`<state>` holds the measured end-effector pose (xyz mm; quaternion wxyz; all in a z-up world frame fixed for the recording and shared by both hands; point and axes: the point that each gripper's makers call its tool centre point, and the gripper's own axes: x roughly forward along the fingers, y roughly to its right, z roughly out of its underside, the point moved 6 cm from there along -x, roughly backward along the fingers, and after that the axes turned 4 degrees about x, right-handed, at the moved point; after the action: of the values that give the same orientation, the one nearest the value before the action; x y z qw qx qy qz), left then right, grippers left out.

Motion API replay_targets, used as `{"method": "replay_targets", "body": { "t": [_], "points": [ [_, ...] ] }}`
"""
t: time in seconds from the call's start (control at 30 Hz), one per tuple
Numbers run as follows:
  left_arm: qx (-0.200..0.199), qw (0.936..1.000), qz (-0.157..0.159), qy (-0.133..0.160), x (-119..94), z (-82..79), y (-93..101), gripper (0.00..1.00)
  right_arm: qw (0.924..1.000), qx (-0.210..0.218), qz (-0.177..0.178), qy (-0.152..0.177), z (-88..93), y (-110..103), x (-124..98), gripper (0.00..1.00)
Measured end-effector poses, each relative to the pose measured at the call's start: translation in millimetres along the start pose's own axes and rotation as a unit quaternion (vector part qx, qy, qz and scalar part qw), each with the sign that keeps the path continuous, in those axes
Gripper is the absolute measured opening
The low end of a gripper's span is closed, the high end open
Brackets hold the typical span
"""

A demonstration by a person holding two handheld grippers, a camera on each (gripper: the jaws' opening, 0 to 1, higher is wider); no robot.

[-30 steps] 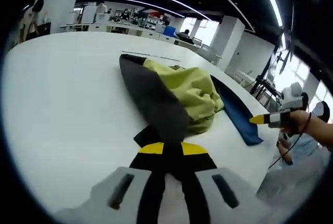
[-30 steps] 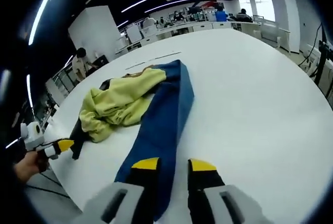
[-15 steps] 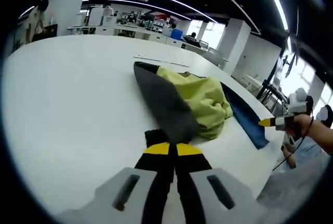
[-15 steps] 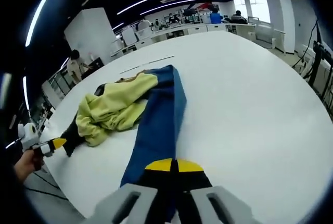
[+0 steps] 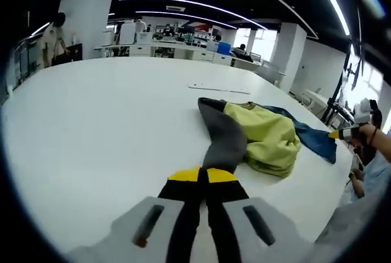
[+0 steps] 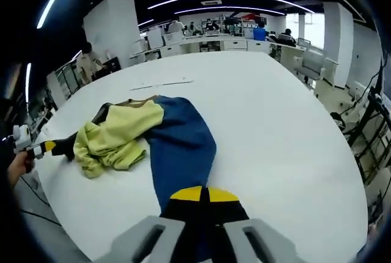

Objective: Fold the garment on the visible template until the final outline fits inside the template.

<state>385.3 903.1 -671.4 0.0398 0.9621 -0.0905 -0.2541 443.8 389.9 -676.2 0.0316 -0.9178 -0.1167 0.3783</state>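
Gripping garment (image 5: 263, 137) sleeves, both jaws closed

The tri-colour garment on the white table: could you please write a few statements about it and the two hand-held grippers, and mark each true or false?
1. The left hand-held gripper is shut on the grey fabric panel of the garment. True.
2. The right hand-held gripper hangs open above the table. False: its jaws are closed on the blue fabric panel.
3. The yellow-green fabric section lies bunched between the grey and blue parts. True.
4. The garment hangs off the edge of the white round table. False: it lies on the tabletop.
5. In the right gripper view, the left hand-held gripper enters from the left side. True.
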Motion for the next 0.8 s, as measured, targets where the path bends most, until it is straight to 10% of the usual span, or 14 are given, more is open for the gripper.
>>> {"method": "replay_targets", "body": {
  "t": [0.8],
  "points": [
    [0.021,0.9930,-0.098,-0.063,23.1,-3.0,-85.1,0.00,0.9964,-0.028,0.059,-0.054,-30.6,65.2,33.6,0.00]
  ]
}}
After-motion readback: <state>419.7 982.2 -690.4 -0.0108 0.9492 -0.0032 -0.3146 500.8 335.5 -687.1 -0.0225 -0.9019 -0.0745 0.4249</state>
